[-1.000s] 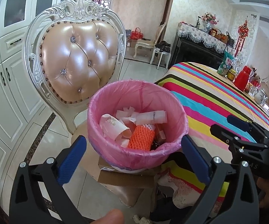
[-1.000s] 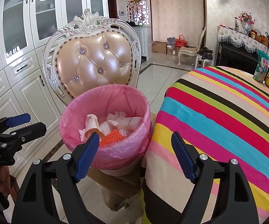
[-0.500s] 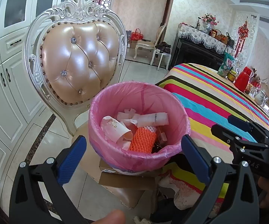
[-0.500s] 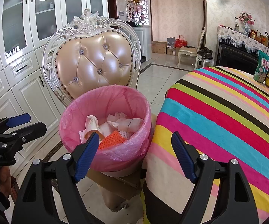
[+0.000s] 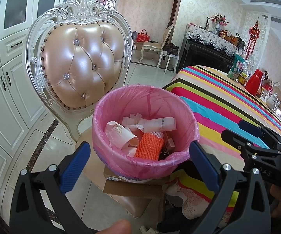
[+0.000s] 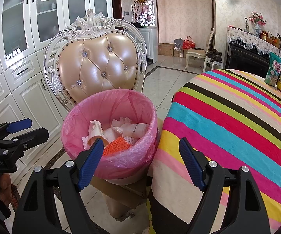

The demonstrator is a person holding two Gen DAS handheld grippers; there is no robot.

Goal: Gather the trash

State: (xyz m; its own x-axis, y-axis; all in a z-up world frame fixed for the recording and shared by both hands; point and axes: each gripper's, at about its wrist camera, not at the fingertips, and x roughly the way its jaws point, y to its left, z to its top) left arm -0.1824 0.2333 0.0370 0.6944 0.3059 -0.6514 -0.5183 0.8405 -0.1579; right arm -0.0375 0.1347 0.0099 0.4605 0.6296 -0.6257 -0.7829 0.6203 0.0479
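Both the left gripper [image 5: 139, 155] and right gripper [image 6: 141, 162] hover wide and empty before the pink-lined round bin [image 5: 179, 159]; paper scraps [image 5: 119, 134] lie inside. Collecting seems done; next probably means gathering the liner.

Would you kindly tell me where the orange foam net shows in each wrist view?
Left wrist: orange foam net sits low-centre inside the pink-lined bin.
Right wrist: the net is left of centre, partly behind the bin's near rim.
Shared landmark: the tufted chair behind the bin.
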